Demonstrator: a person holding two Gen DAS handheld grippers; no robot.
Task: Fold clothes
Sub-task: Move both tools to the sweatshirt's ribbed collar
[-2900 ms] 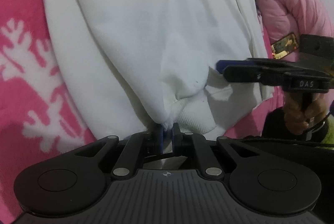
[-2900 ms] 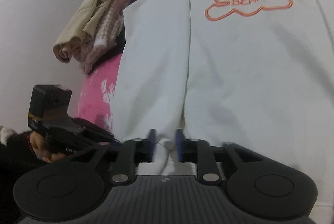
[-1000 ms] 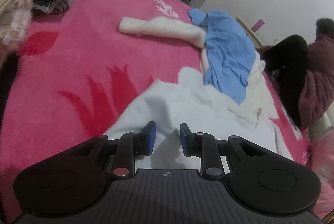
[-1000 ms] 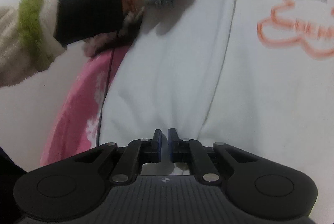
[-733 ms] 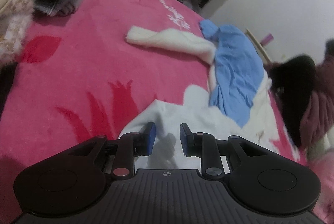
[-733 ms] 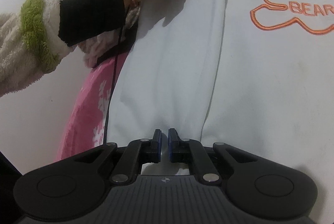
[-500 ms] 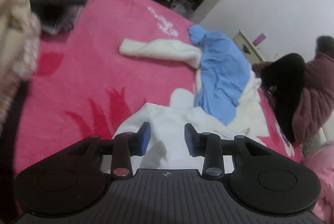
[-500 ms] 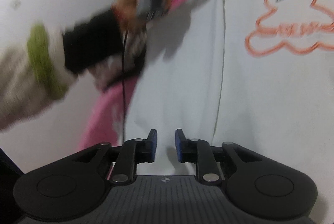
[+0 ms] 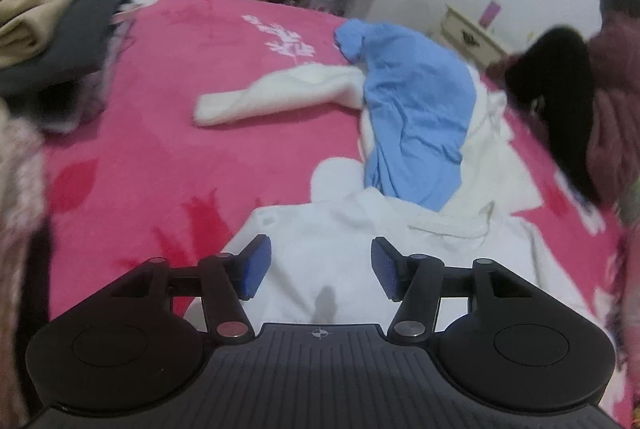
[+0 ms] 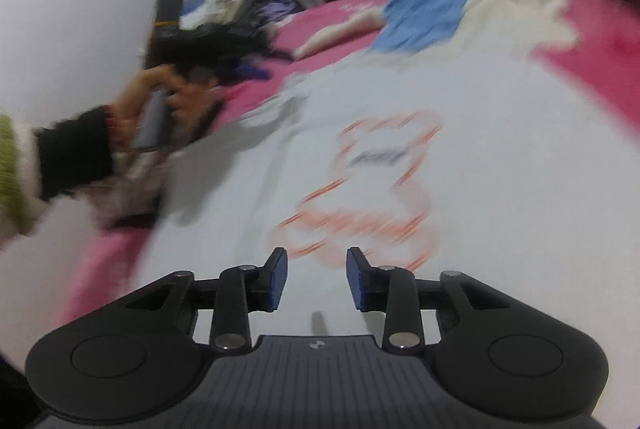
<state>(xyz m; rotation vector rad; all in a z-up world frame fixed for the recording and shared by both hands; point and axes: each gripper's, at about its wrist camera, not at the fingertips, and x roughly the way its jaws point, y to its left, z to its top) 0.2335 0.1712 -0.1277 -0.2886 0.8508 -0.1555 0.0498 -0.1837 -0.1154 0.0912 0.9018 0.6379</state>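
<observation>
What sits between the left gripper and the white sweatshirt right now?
Nothing visible. The left gripper is open directly over the white sweatshirt. The blue garment lies beyond it, at the sweatshirt's far edge.

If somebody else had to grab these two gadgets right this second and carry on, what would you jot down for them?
Left hand-held gripper: open, empty, over the neck end of the white sweatshirt.
Right hand-held gripper: open, empty, over the sweatshirt's front, near the orange bear print. This view is blurred.
The sweatshirt lies spread, print up, on the pink blanket.
Beyond it lie a blue garment and a white fleecy garment, both unfolded. A clothes pile sits at the bed's left edge.
Done: one sleeve looks folded in along the side.
Left: the remaining sweatshirt folds, then the other garments.
</observation>
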